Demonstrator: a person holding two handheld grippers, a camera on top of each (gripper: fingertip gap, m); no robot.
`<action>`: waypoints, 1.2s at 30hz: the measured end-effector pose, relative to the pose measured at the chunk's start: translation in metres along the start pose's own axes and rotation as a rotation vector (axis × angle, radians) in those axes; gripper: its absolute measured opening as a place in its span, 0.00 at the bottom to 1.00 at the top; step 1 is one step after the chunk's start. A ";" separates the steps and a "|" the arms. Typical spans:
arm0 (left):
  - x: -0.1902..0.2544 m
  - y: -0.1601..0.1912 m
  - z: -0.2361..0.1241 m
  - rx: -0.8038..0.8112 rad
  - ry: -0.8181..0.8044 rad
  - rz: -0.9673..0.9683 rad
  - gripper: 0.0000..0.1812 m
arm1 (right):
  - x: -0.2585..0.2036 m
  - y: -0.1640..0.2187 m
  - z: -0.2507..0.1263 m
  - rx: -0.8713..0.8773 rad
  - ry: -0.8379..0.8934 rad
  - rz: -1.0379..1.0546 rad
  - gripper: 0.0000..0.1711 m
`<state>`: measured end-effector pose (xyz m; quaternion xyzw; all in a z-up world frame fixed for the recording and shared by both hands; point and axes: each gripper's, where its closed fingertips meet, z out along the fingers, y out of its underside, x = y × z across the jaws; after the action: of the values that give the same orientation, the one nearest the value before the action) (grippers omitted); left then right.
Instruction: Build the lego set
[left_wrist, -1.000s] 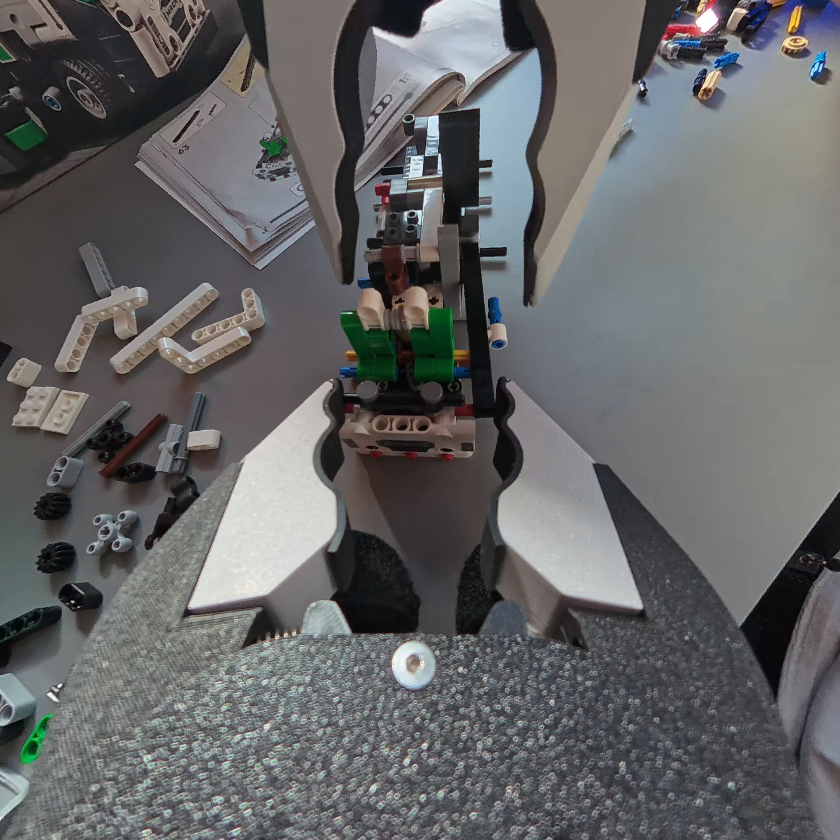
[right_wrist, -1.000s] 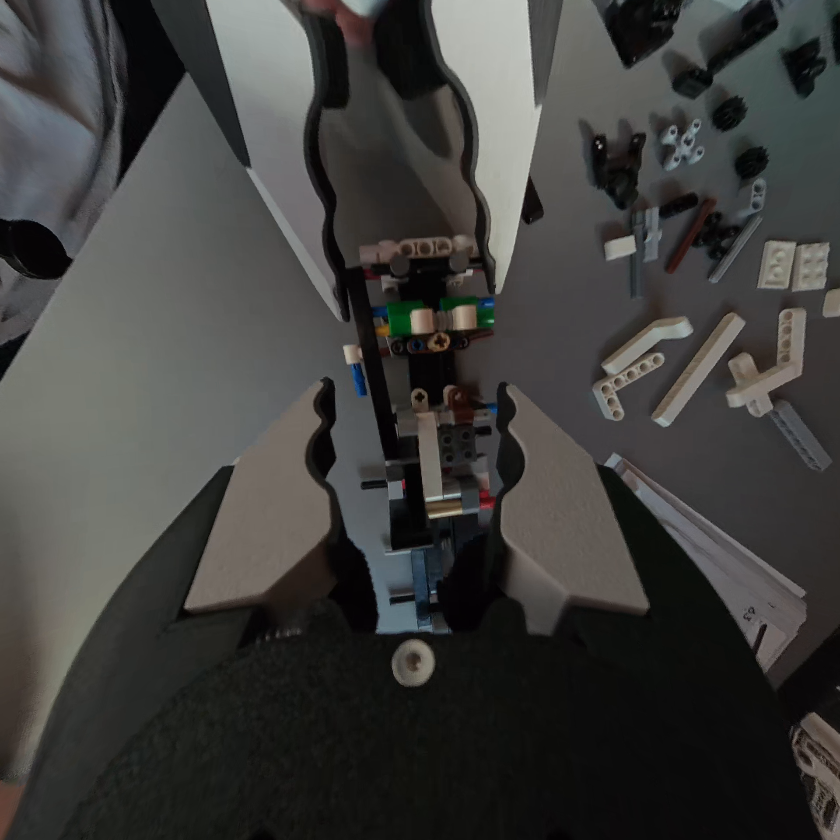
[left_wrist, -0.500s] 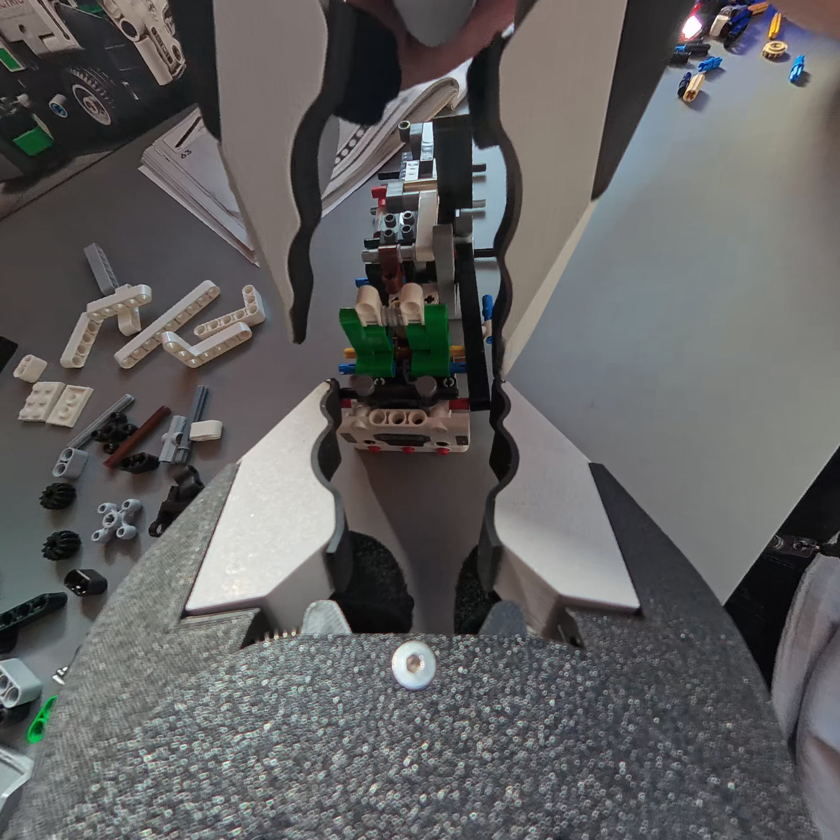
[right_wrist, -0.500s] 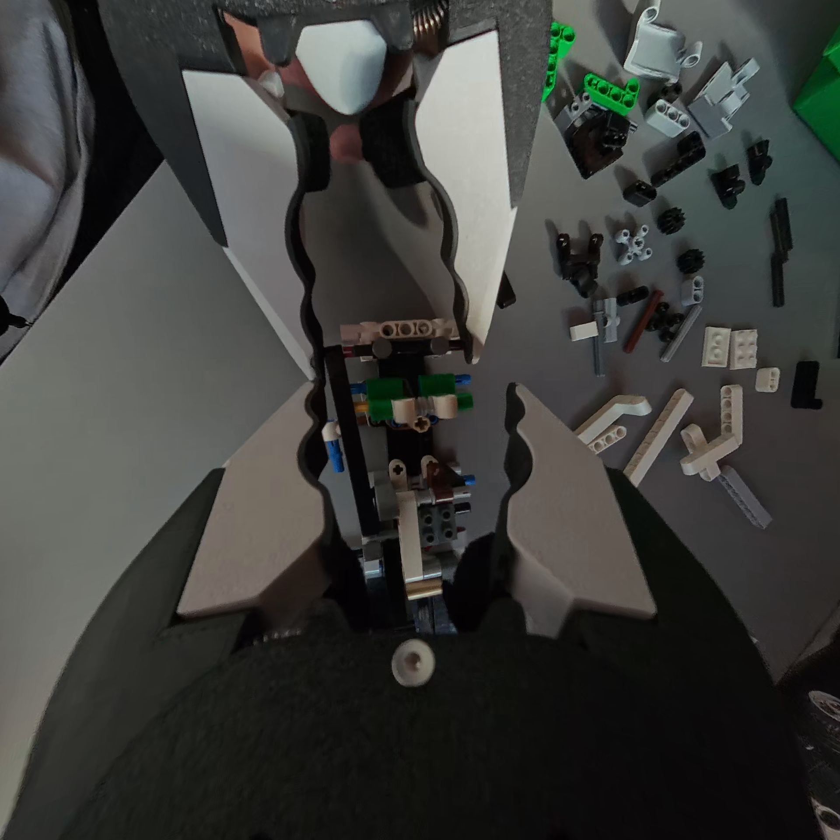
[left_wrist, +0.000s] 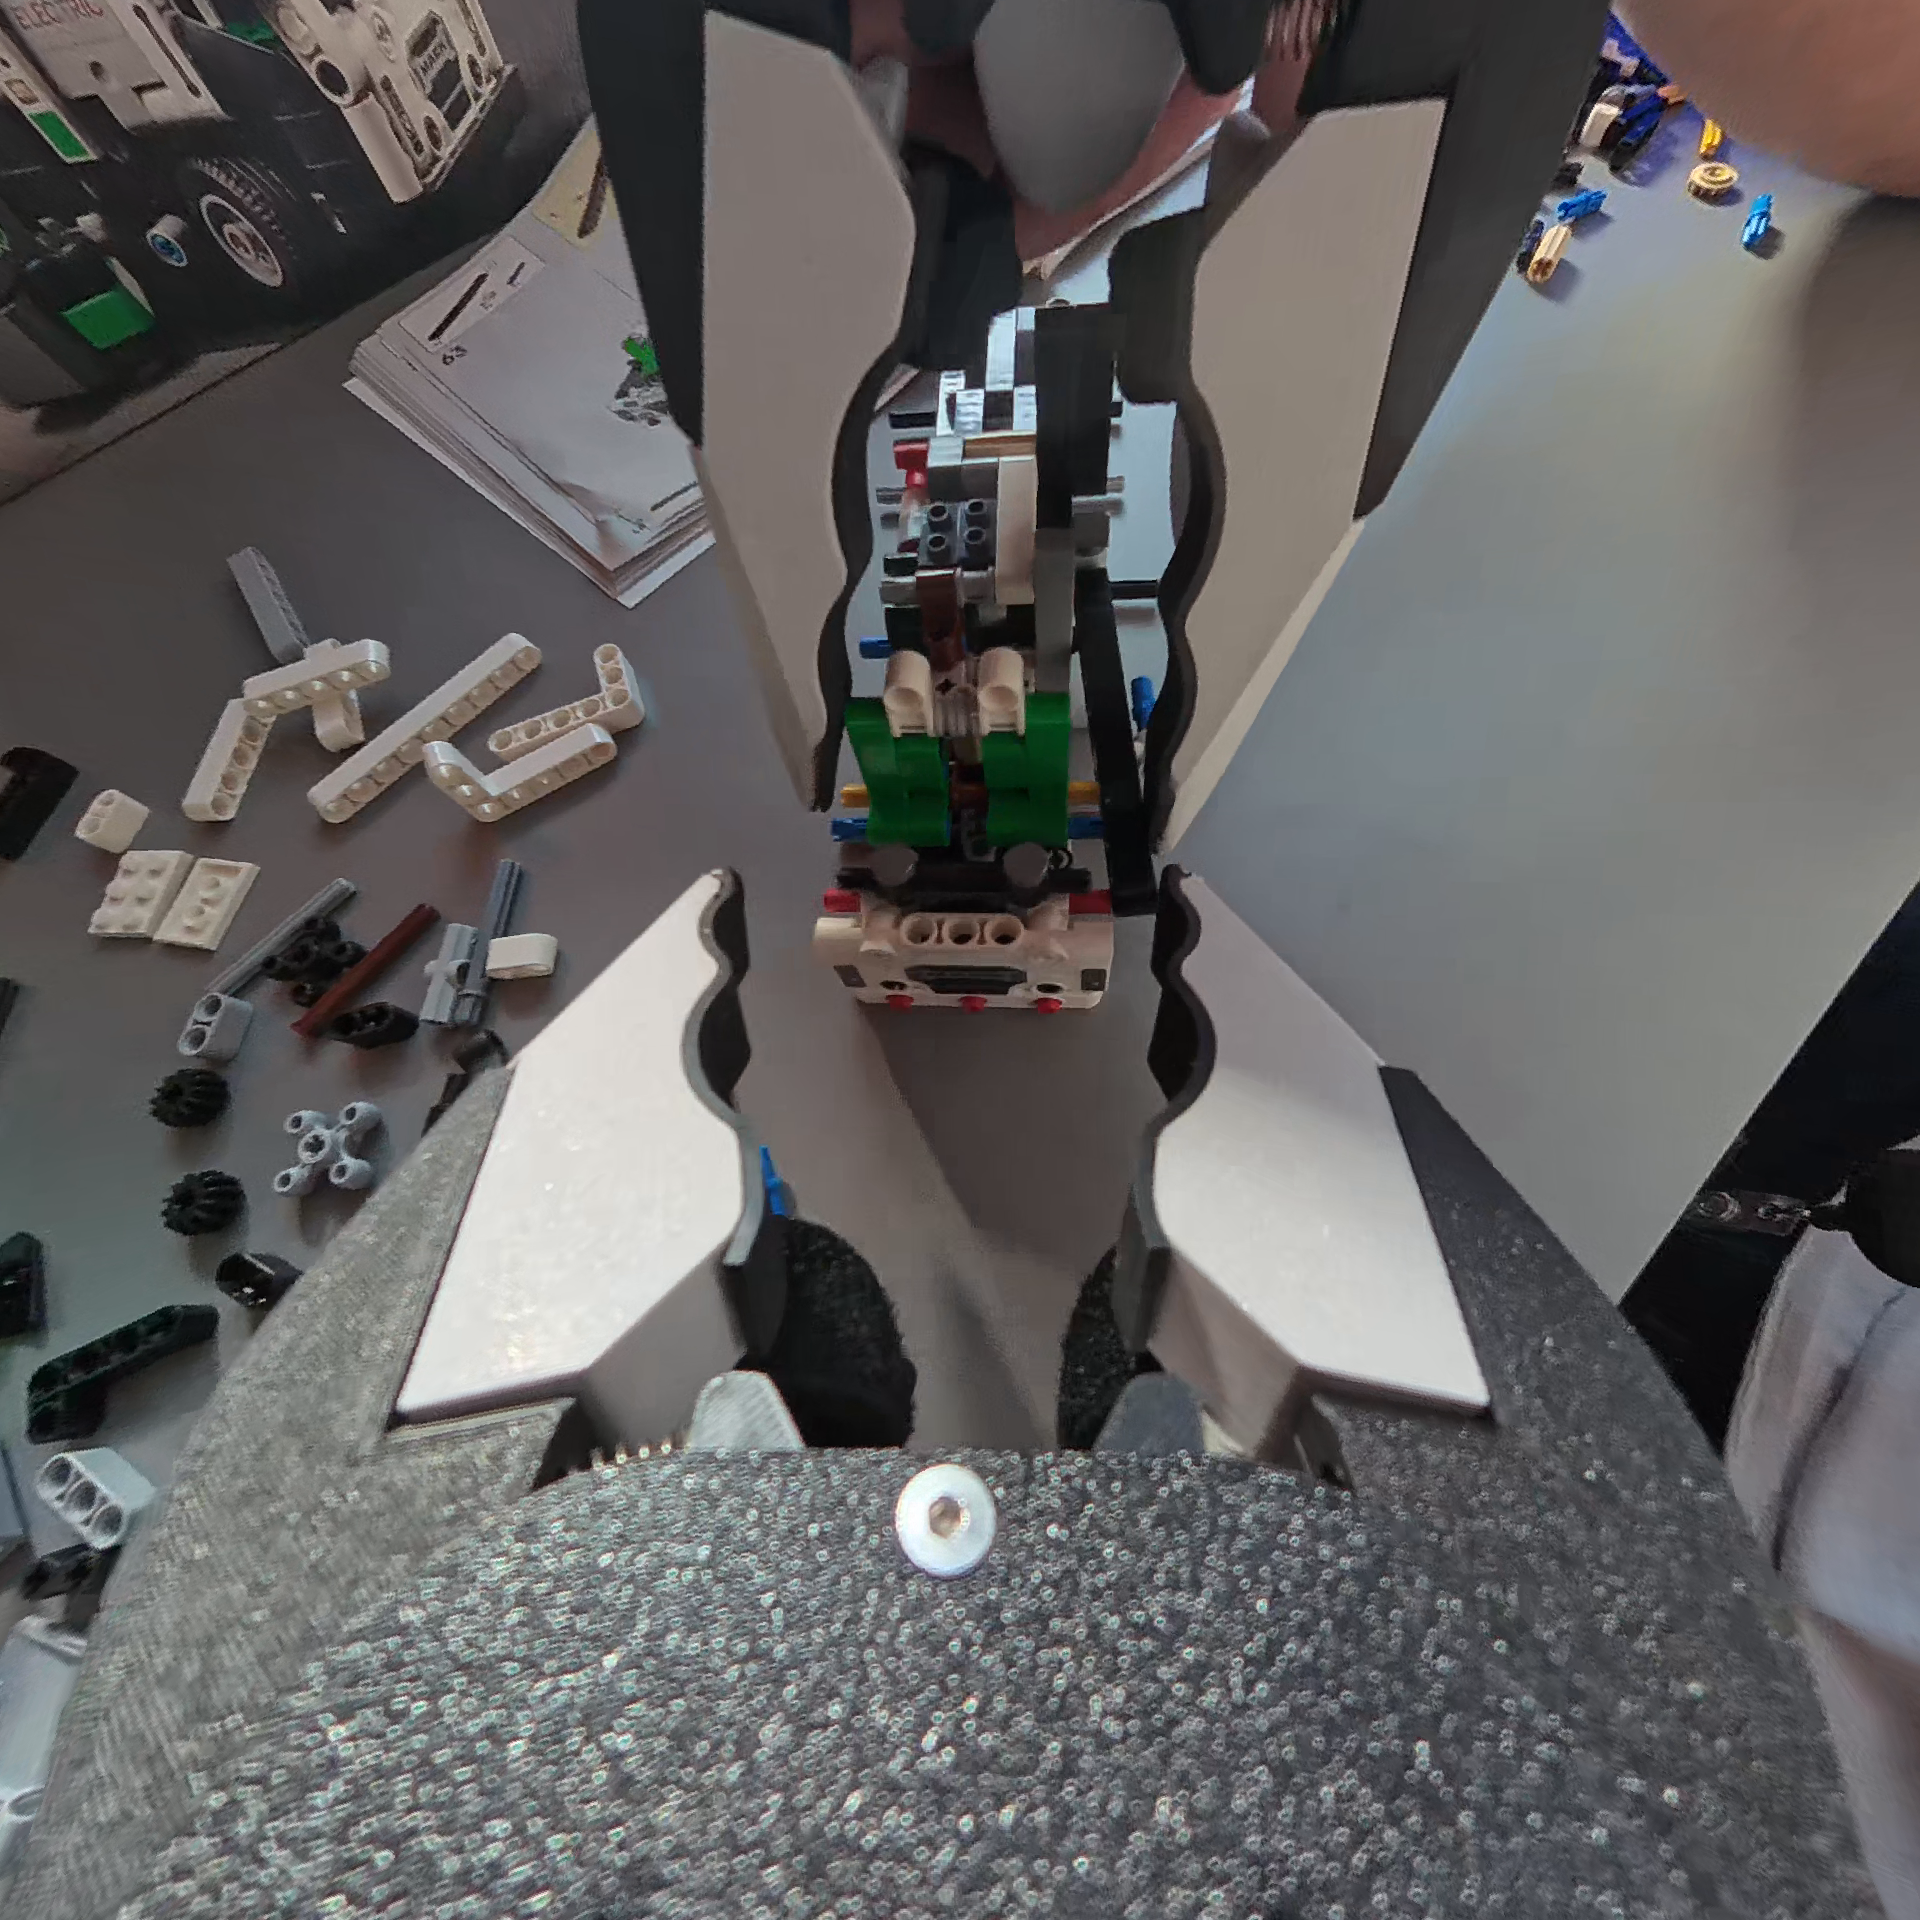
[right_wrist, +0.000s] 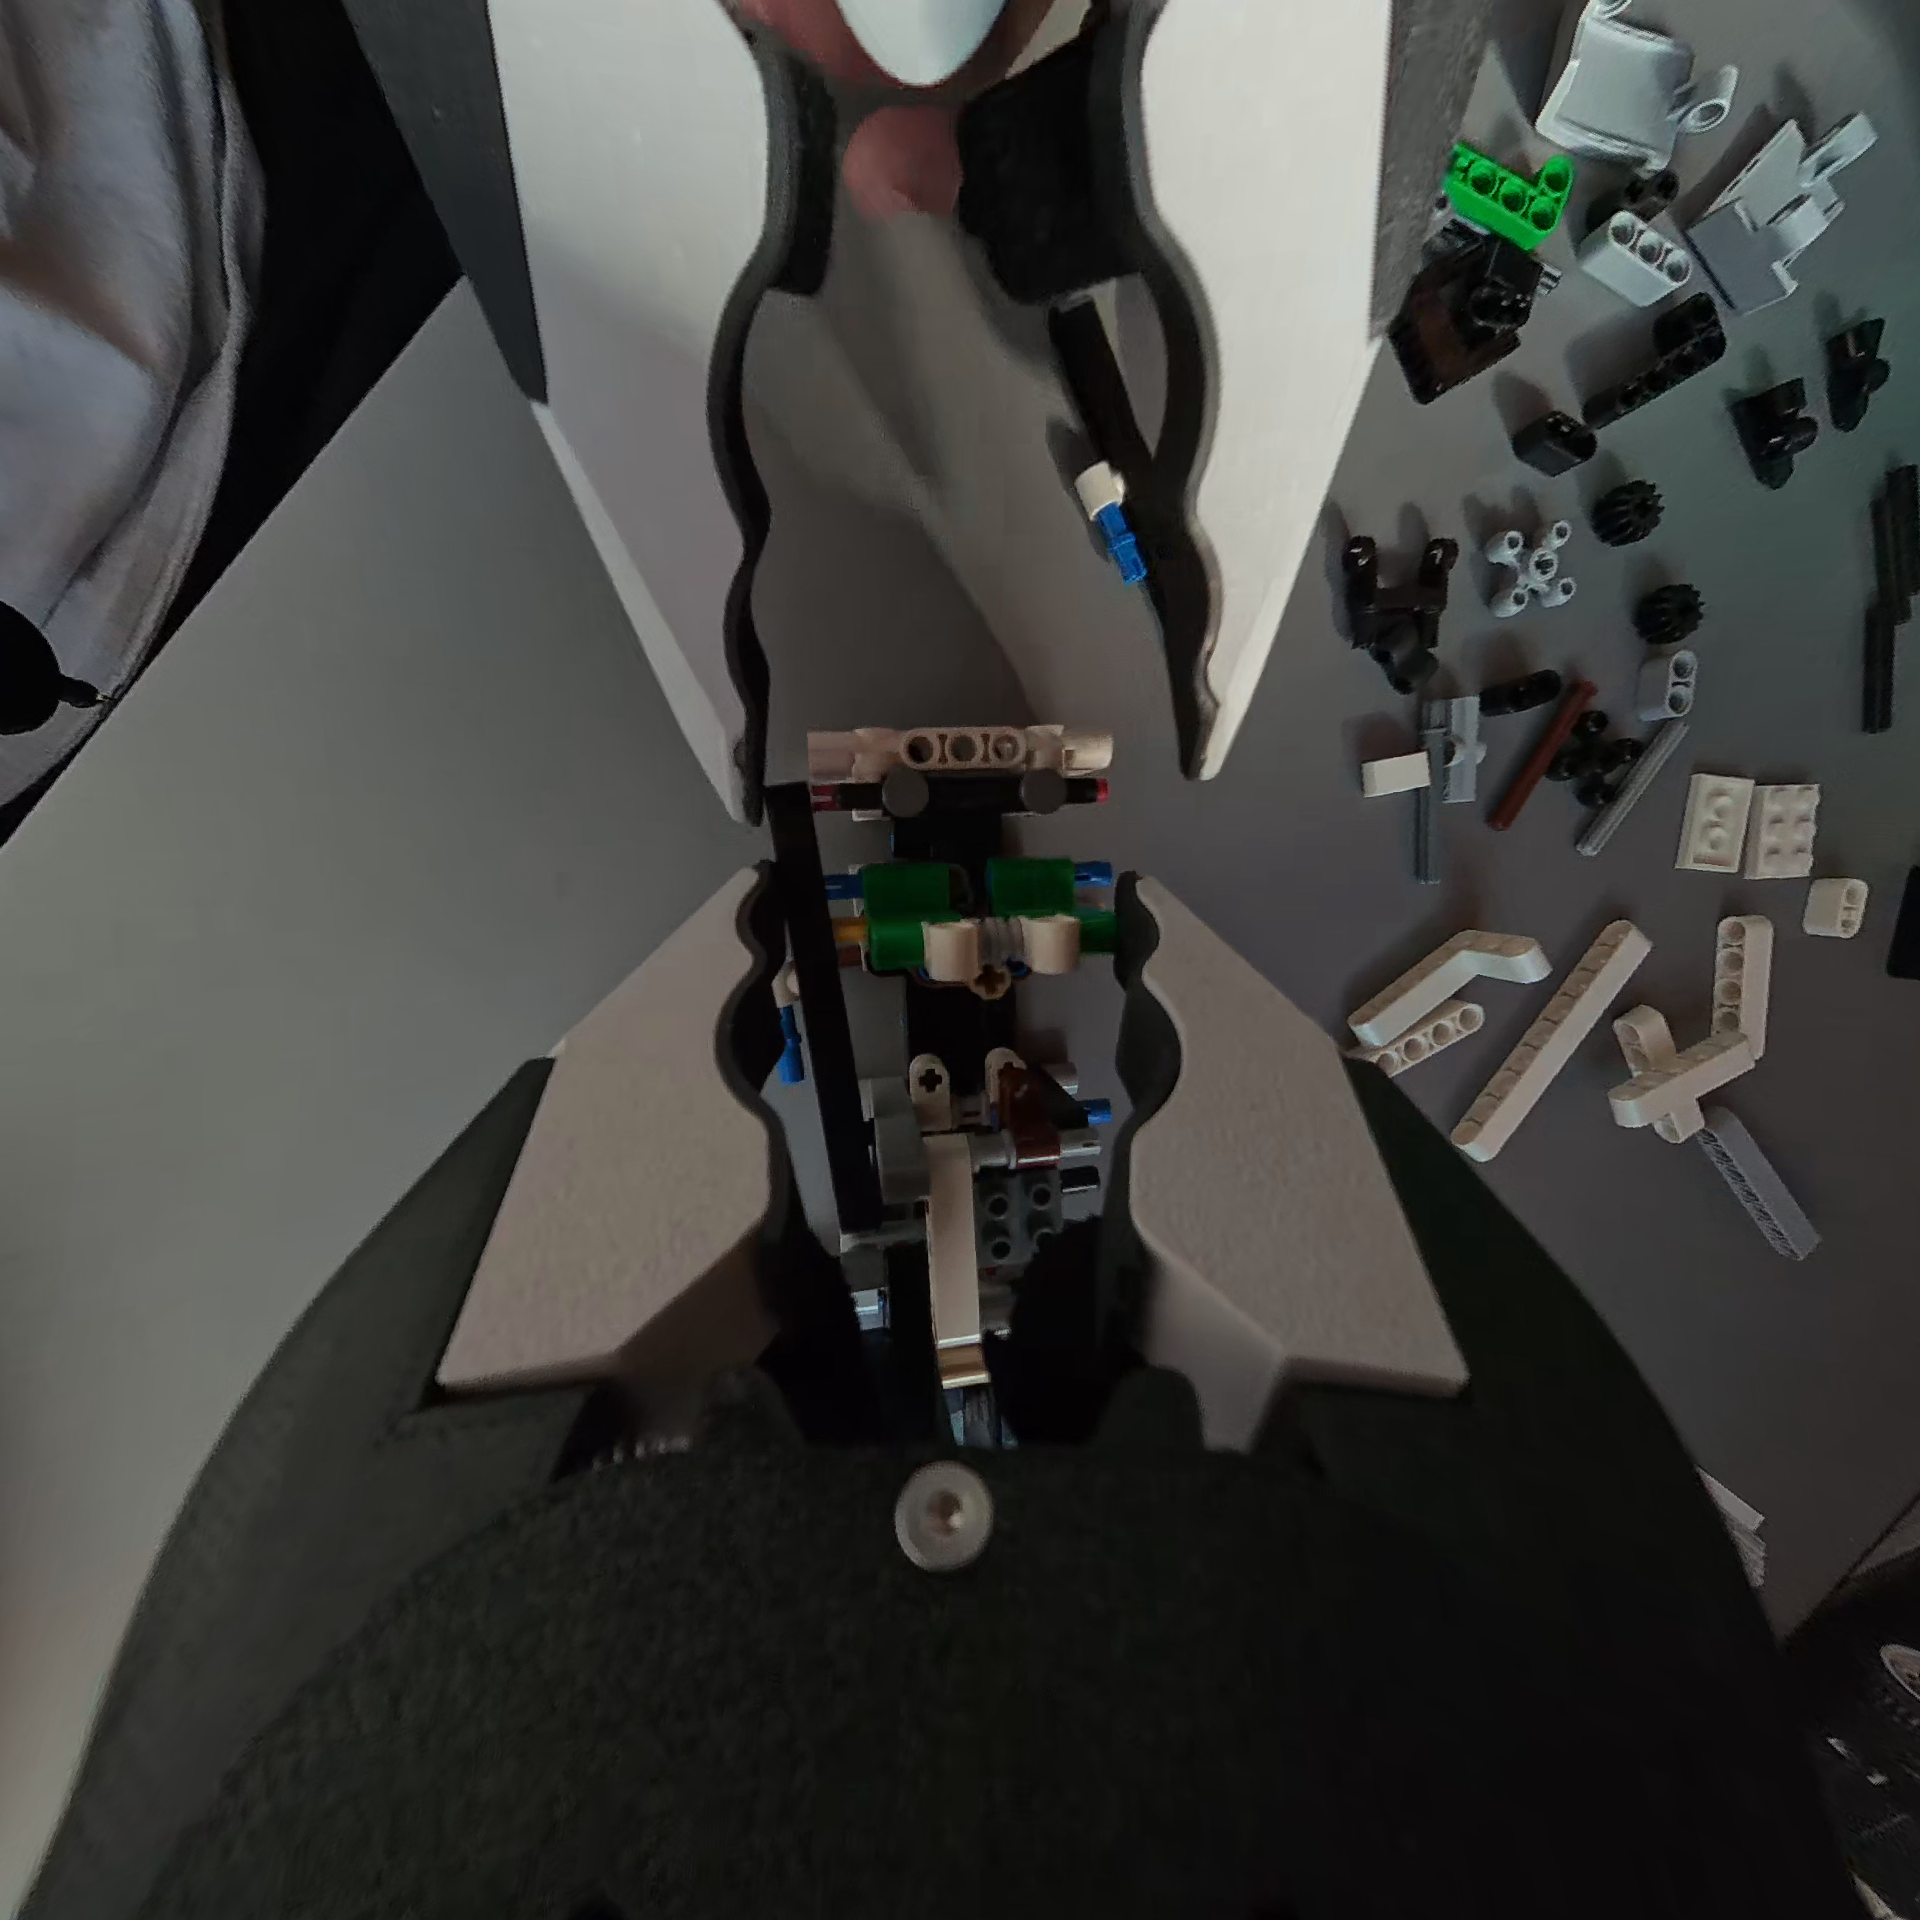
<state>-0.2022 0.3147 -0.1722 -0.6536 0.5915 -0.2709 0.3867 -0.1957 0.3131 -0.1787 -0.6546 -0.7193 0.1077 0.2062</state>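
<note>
Right hand-held gripper (right_wrist: 945, 894) advanced astride lego chassis (left_wrist: 966, 790), both spread, left hand-held gripper (left_wrist: 945, 883), grey table (left_wrist: 1558, 831).

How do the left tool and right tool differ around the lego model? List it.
The left tool hangs open short of the white end of the lego model; the right tool straddles the model's green section. The left tool's gap is wider than the model; the right tool's fingers hug its sides, contact unclear. Both point along the model, facing each other.
</note>
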 end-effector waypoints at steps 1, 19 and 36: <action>-0.001 0.000 0.000 0.005 0.003 -0.003 0.43 | 0.000 0.000 0.000 0.003 -0.003 0.003 0.36; 0.004 0.013 0.015 -0.064 0.004 0.020 0.38 | 0.000 0.003 0.002 -0.022 -0.022 0.014 0.35; 0.008 0.013 0.016 -0.064 0.005 0.023 0.37 | -0.005 0.001 0.008 -0.054 -0.017 -0.016 0.37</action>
<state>-0.1949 0.3097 -0.1924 -0.6582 0.6083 -0.2488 0.3672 -0.1983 0.3089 -0.1865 -0.6533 -0.7287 0.0922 0.1835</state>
